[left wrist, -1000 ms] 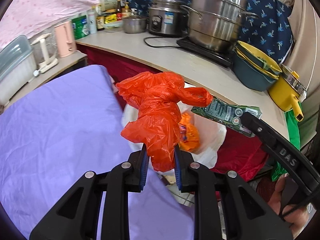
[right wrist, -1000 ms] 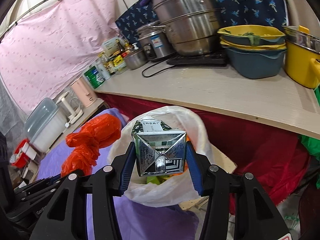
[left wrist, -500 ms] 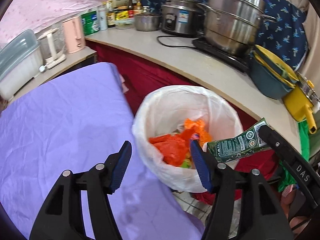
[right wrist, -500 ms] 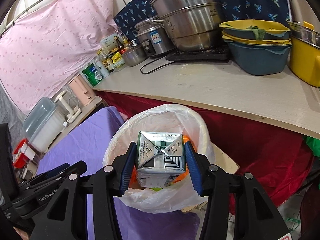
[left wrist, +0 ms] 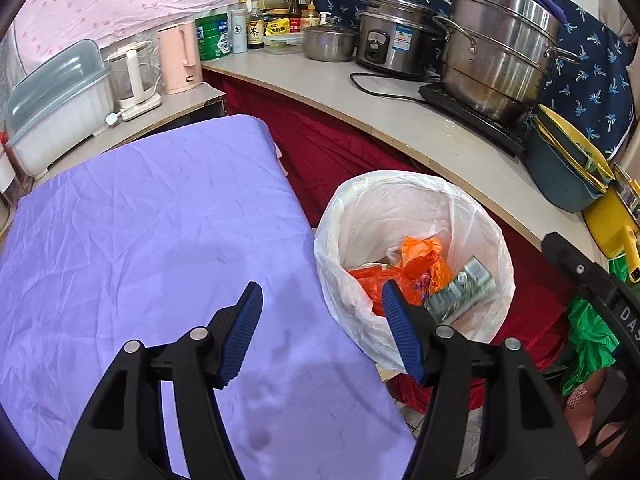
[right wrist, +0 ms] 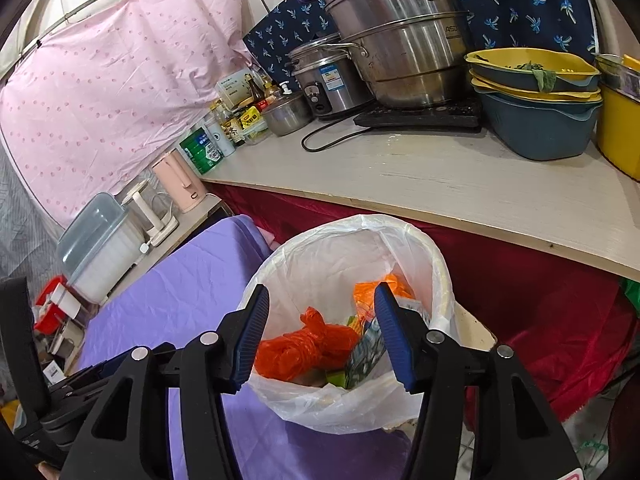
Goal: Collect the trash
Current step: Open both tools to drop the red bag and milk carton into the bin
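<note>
Landmark: white-lined round trash bin [left wrist: 416,216], standing below the edge of the curved pale bench [left wrist: 400,120].

Left of the bin: purple cloth-covered surface [left wrist: 160,240], bare as far as visible. Left tool [left wrist: 322,312] hangs over that cloth's right edge, just left of the bin rim, blue pads spread, nothing between them.

In the bin: crumpled orange plastic bag [right wrist: 304,344] lies toward the left side; the silver-green drink carton [left wrist: 460,292] lies tilted against the right inner wall, on top of other scraps. Both trash items are inside and free of either tool.

Right tool [right wrist: 320,332] hovers above the bin mouth. Its jaws have just been opening; they now stand apart and empty, the carton dropped below them.

Risks:
- The liner is thin and its rim is close to the right tool's pads; pulling back low could snag the plastic and drag or tip the bin.
- The left tool is near the cloth edge, so a careless sweep could catch the fabric.
- The carton sits high on the pile and could slide further if the bin gets bumped.

Readable text:
- "DAS" on the black tool body right of the bin, left-wrist view.
- "ASD" stamped on the big steel steamer pot [right wrist: 400,40] behind the bin.
- Carton print and bottle labels are too small to read.
</note>
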